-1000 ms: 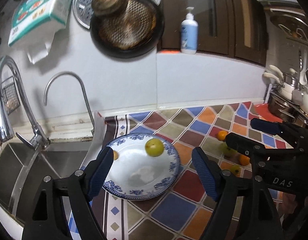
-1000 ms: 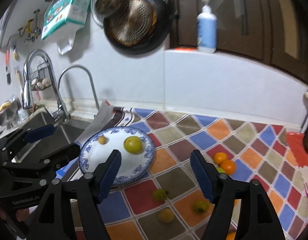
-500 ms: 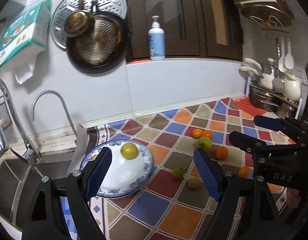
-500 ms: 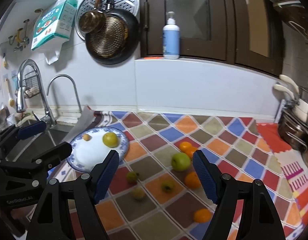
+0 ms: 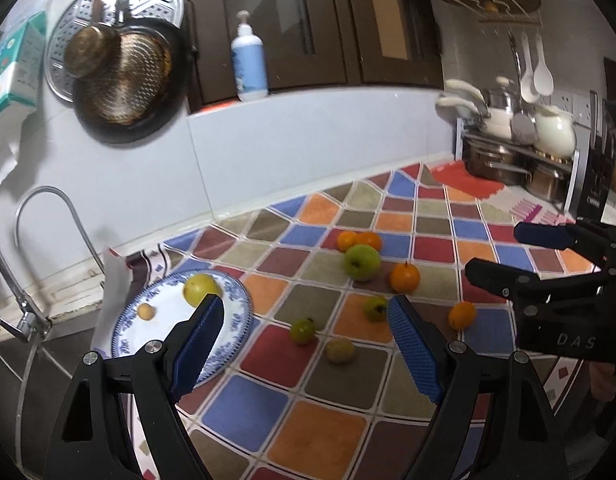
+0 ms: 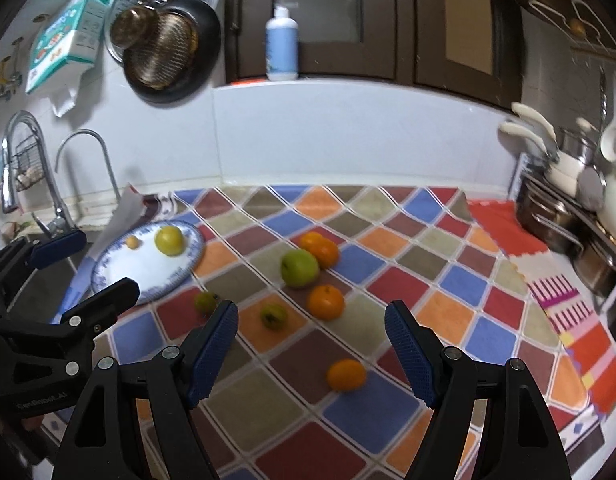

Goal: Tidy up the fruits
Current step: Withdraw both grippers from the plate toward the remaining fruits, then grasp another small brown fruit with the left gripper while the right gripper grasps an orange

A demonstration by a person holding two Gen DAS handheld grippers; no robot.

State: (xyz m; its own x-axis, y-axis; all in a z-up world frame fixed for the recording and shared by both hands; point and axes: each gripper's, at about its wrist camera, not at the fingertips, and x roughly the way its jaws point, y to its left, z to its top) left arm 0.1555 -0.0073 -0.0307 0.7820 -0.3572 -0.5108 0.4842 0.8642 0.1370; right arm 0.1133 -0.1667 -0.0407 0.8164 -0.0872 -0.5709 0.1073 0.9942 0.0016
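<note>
A blue-rimmed white plate (image 5: 156,332) (image 6: 120,264) holds a yellow-green fruit (image 5: 200,289) (image 6: 169,241) and a small orange one (image 5: 145,312). Loose on the checkered cloth lie a green apple (image 5: 362,262) (image 6: 299,267), several oranges (image 5: 405,277) (image 6: 326,302) and three small greenish fruits (image 5: 340,350) (image 6: 273,316). My left gripper (image 5: 304,344) is open and empty above the cloth, right of the plate. My right gripper (image 6: 311,344) is open and empty above an orange (image 6: 346,375).
A sink with two taps (image 5: 48,216) lies left of the plate. Pans hang on the wall (image 5: 124,76). A soap bottle (image 5: 249,68) stands on the ledge. Pots and a kettle (image 5: 548,148) crowd the right end.
Both grippers have drawn back and swung right from over the plate. The loose fruits on the cloth now sit in the middle of both views. Both stay open.
</note>
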